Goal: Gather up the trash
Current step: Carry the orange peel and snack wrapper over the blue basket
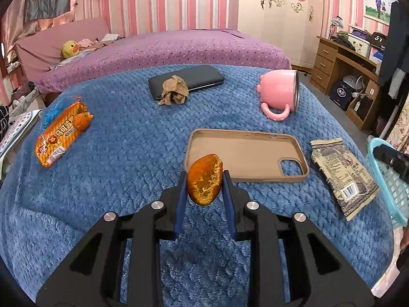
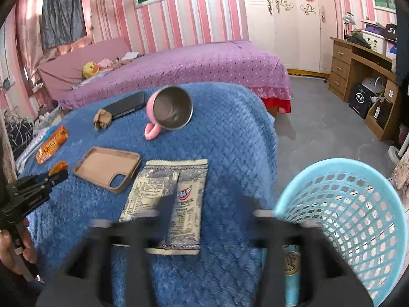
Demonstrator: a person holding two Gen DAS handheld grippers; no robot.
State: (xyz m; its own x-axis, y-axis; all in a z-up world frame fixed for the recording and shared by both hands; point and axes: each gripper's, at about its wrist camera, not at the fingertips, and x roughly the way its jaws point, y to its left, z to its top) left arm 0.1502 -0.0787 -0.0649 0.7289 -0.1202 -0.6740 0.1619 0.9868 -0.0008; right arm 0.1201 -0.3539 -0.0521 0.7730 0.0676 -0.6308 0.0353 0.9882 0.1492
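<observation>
Above the blue blanket [image 1: 127, 168], orange peel [image 1: 204, 180] upright, long axis vertical, clamped between left tongs [image 1: 204, 179]; right tongs' [image 2: 207, 217] state blurred, untellable.

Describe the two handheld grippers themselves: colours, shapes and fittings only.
The left gripper is a matte black plastic frame with triangular cut-outs, round silver pivot bolts and two flat fingers faced in blue padding. From the right wrist view it shows as an all-black body held by a bare hand. The right gripper is motion-blurred: dark frame, pale bolt heads; pad colour unclear. No cables visible.
</observation>
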